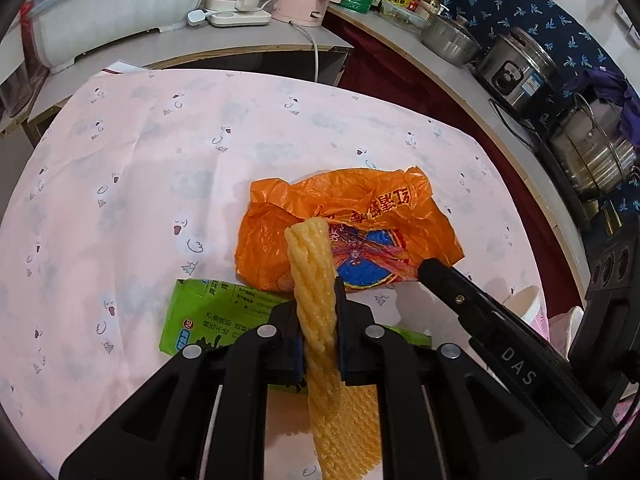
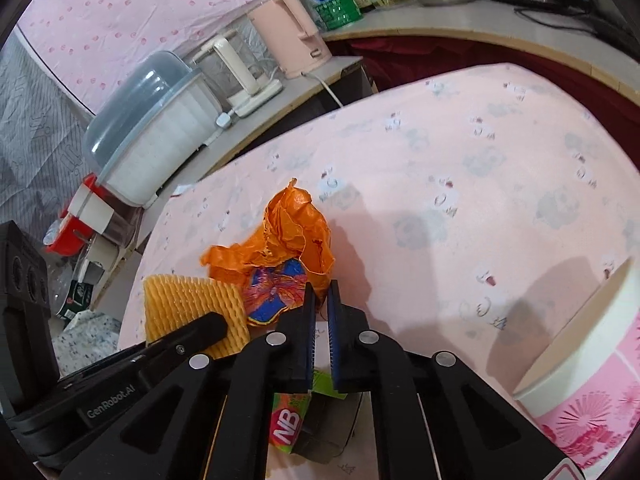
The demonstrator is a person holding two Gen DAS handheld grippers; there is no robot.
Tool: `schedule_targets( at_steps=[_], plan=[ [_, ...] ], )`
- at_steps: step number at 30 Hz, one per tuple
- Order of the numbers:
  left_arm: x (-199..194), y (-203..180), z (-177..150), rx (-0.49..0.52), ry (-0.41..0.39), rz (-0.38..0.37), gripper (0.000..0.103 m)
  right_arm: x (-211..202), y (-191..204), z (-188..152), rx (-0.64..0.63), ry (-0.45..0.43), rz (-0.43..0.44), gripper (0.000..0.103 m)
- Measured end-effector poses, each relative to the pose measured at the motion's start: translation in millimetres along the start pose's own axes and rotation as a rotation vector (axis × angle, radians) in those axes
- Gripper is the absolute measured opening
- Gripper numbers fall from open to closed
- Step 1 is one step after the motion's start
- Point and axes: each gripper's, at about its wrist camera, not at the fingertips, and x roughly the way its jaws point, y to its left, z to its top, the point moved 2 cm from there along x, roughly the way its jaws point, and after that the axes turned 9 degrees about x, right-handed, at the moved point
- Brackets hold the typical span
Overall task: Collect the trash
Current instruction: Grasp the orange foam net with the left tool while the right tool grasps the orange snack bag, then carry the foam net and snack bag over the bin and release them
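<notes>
I am pinching a foam net in my left gripper and the orange bag's edge in my right.

My left gripper [image 1: 318, 312] is clamping the yellow foam net [image 1: 312, 276], which is sticking up between the pads and hanging below them. My right gripper [image 2: 321, 304] is closing on a fold of the orange bag [image 2: 296, 232], its pads nearly together on the plastic. The bag is lying crumpled on the pink tablecloth [image 2: 460, 152], touching the net. A green wrapper [image 1: 208, 316] is lying under my left gripper. A pink-patterned paper cup [image 2: 580, 352] is standing near my right side.
</notes>
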Motion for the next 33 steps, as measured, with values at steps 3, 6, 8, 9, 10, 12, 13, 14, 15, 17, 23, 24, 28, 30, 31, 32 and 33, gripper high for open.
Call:
schedule_targets(
  at_steps=[3,6,8,9,10,12,13,14,15,17,23,24,28,30,31,32,33],
  plan=[
    [-11,-7,1,0.004,-0.017,-0.004,0.011,-22,3,6,-0.011,-0.052,-0.002,0.006],
    [-26,-19,3,0.022,-0.041,-0.011,0.010,-52,3,12,-0.013,-0.110,-0.002,0.006],
    [-37,-30,4,0.037,-0.057,-0.020,0.010,-71,1,15,-0.014,-0.143,-0.006,0.006],
    [-42,-36,4,0.044,-0.065,-0.023,0.010,-81,-1,16,-0.012,-0.158,-0.007,0.006],
    [-47,-44,4,0.054,-0.074,-0.026,0.010,-90,-2,17,-0.010,-0.173,-0.008,0.006],
    [-56,-59,4,0.074,-0.089,-0.035,0.010,-110,-8,18,-0.004,-0.202,-0.012,0.006],
    [-61,-68,4,0.087,-0.098,-0.040,0.010,-119,-12,17,0.000,-0.213,-0.014,0.006],
    [-66,-76,3,0.098,-0.104,-0.046,0.010,-130,-16,17,0.003,-0.228,-0.016,0.006],
    [-70,-84,2,0.110,-0.109,-0.052,0.010,-140,-20,16,0.008,-0.241,-0.019,0.006],
    [-78,-104,0,0.137,-0.122,-0.065,0.010,-161,-29,16,0.021,-0.271,-0.025,0.006],
    [-96,-168,-10,0.227,-0.144,-0.116,0.010,-224,-65,11,0.070,-0.365,-0.057,0.006],
    [-98,-179,-12,0.243,-0.146,-0.126,0.010,-235,-73,10,0.081,-0.380,-0.066,0.006],
    [-103,-227,-25,0.310,-0.146,-0.175,0.010,-274,-107,0,0.123,-0.433,-0.108,0.006],
    [-104,-251,-33,0.339,-0.142,-0.202,0.010,-293,-127,-6,0.153,-0.458,-0.132,0.006],
    [-104,-265,-37,0.358,-0.137,-0.215,0.010,-302,-138,-9,0.168,-0.469,-0.142,0.006],
    [-103,-276,-41,0.374,-0.133,-0.224,0.010,-311,-149,-13,0.186,-0.480,-0.154,0.006],
    [-102,-289,-44,0.392,-0.129,-0.234,0.010,-320,-161,-17,0.206,-0.491,-0.166,0.006]
  ],
)
